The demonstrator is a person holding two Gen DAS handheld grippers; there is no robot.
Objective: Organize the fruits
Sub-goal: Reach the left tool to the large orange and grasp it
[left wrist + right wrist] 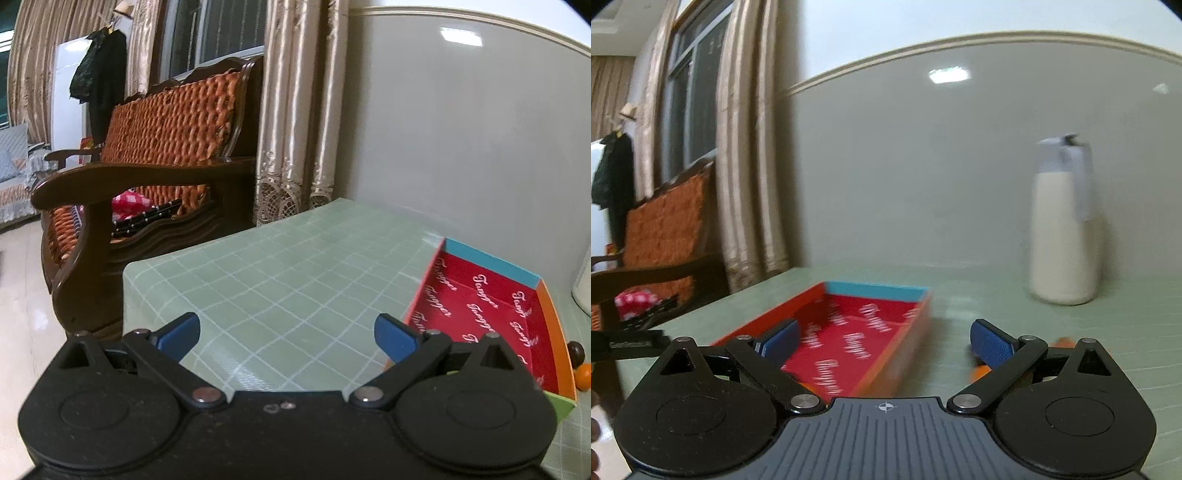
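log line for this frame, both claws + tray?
left claw: open, empty | right claw: open, empty | red tray: no fruit visible | orange fruit: on table beside tray

grey wall [461, 129] — gold curtains [295, 110] | wooden sofa [147, 155] (orange cushions) | glossy floor [22, 295]
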